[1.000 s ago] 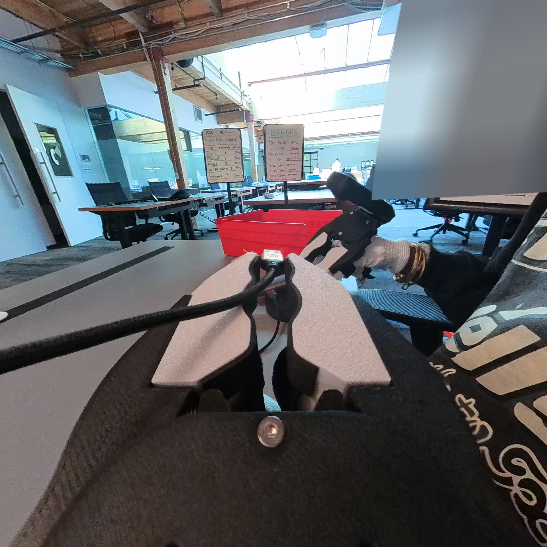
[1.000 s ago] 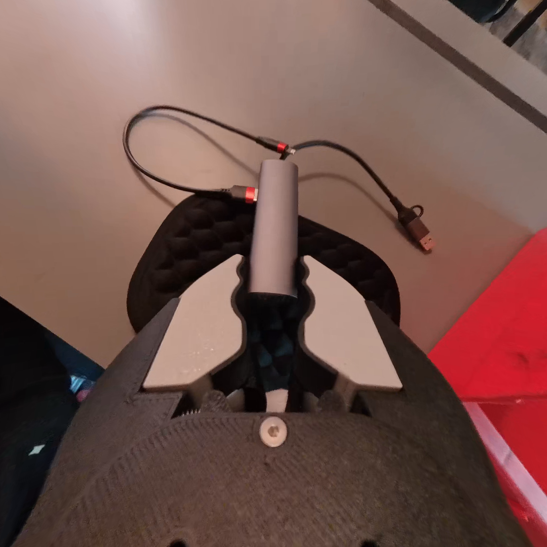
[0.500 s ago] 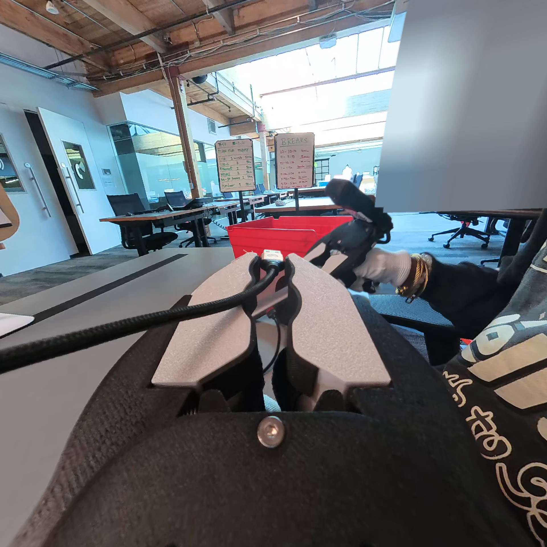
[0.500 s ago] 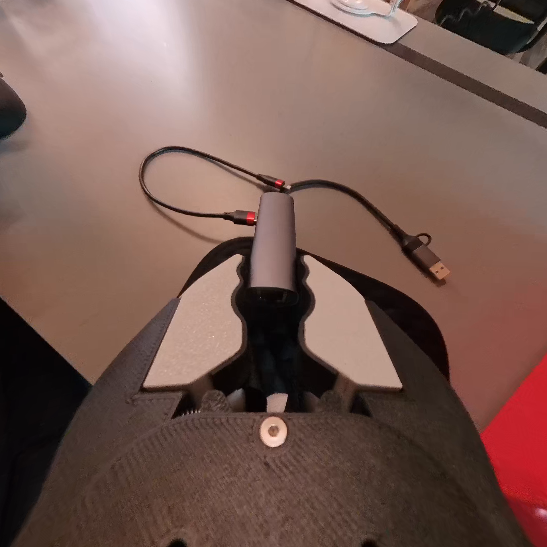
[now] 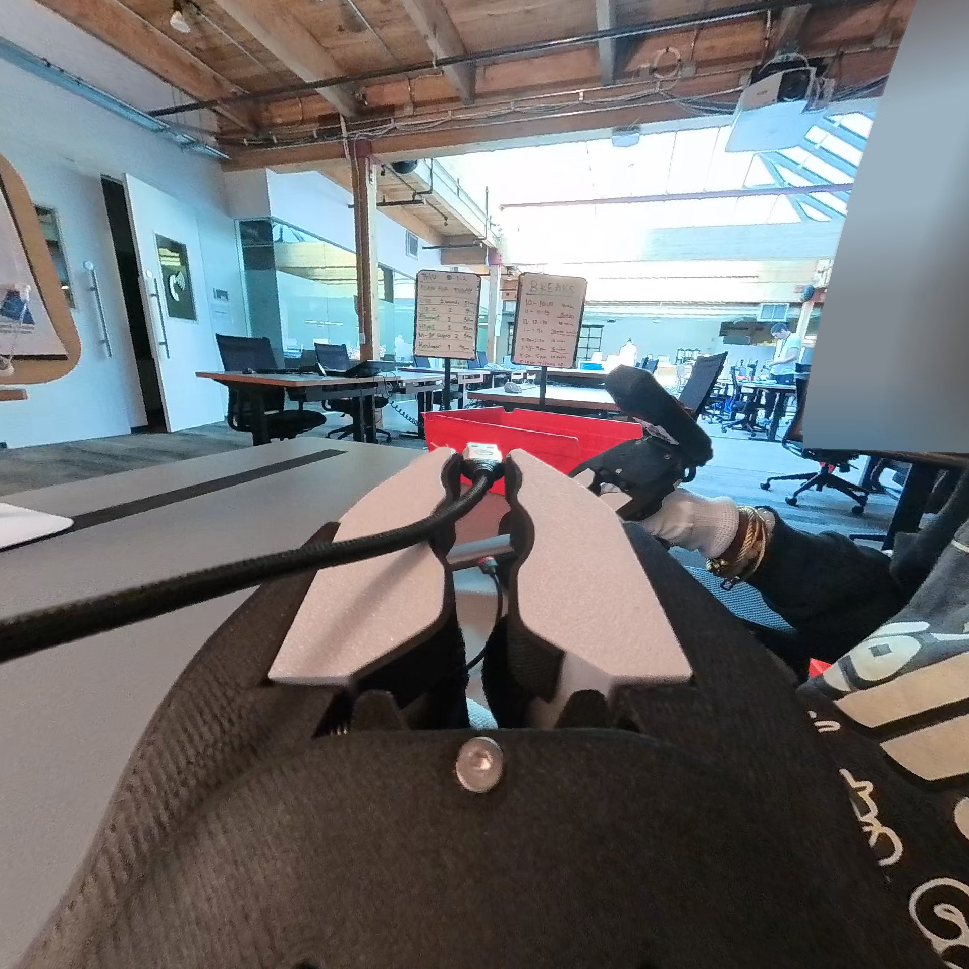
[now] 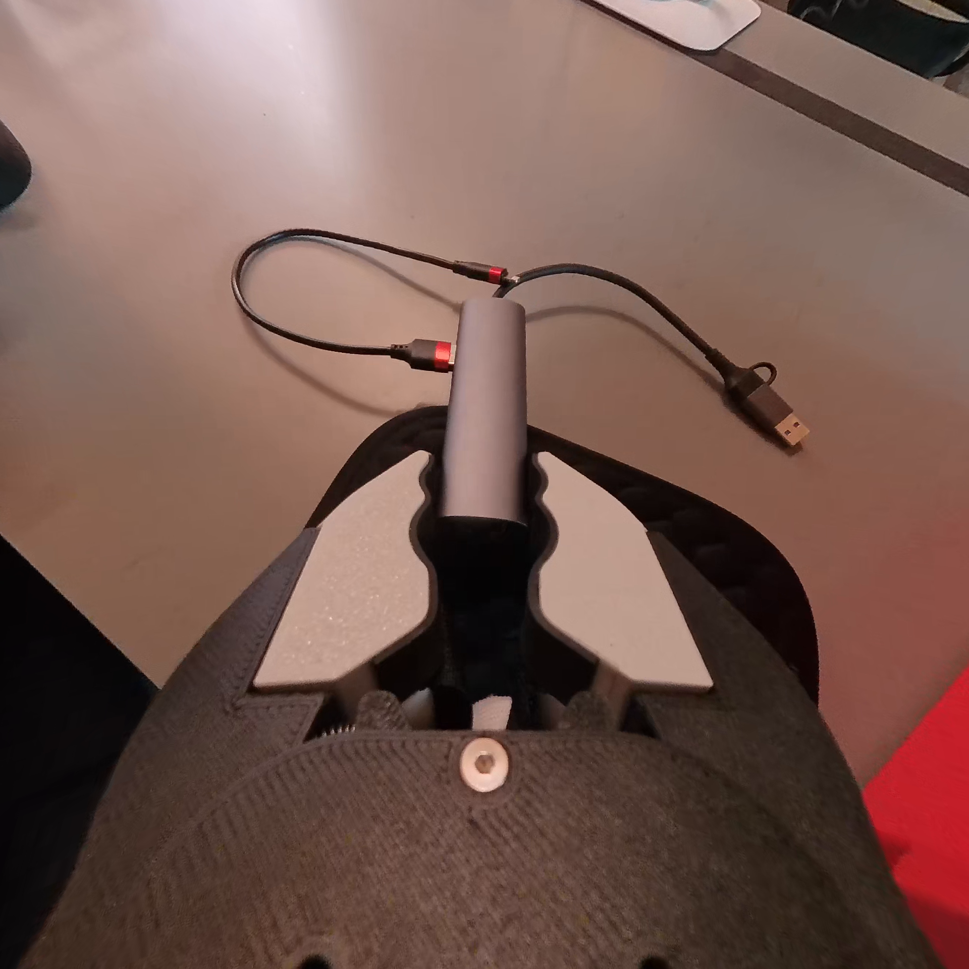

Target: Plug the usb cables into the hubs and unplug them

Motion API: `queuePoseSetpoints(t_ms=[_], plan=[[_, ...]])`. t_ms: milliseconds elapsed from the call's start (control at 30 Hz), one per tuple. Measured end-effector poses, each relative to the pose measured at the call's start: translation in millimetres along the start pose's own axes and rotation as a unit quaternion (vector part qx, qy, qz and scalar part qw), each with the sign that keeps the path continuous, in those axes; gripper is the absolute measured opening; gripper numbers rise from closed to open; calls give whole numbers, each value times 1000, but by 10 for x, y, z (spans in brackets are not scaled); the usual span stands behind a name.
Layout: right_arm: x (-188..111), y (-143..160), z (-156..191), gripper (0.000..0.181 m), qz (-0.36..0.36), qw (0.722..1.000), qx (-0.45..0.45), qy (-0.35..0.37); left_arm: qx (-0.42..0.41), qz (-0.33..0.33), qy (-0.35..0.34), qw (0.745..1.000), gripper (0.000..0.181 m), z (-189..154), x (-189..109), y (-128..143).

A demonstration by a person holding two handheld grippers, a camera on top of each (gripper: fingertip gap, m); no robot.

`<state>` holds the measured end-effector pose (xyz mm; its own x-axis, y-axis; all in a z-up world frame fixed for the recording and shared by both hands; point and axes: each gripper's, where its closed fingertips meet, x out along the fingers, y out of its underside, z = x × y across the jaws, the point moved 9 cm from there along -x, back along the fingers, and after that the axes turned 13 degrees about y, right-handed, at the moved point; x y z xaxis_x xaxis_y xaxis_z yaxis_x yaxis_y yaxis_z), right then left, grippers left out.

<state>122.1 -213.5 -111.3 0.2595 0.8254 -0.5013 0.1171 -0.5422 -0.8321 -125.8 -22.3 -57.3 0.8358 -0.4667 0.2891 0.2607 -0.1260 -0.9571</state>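
Grey tabletop (image 6: 262, 131) in an open office with wood-beamed ceiling, left hand-held gripper (image 5: 483, 461) clamped on a braided usb cable (image 5: 314, 556), right hand-held gripper (image 6: 483, 472) gripping a grey hub (image 6: 485, 409) above the near edge, red-collared cable (image 6: 424, 354) seemingly plugged into its left side, red bin (image 5: 529, 435) far right.

We see a flat grey table (image 6: 262, 131) with a dark strip (image 6: 849, 120) running across its far side. On it lie a loop of thin black cable (image 6: 272, 325) with red-banded plugs, a thicker black cable (image 6: 676, 320) ending in a metal plug, a pale mat (image 6: 681, 21) at the far edge, and a red bin (image 5: 529, 430).
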Motion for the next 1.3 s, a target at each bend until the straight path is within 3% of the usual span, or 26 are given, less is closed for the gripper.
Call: queuePoseSetpoints(t_ms=[1300], plan=[[10,5,-5,33,6,1000,8,-2,12,10,-7,1000,15,-3,6,11]])
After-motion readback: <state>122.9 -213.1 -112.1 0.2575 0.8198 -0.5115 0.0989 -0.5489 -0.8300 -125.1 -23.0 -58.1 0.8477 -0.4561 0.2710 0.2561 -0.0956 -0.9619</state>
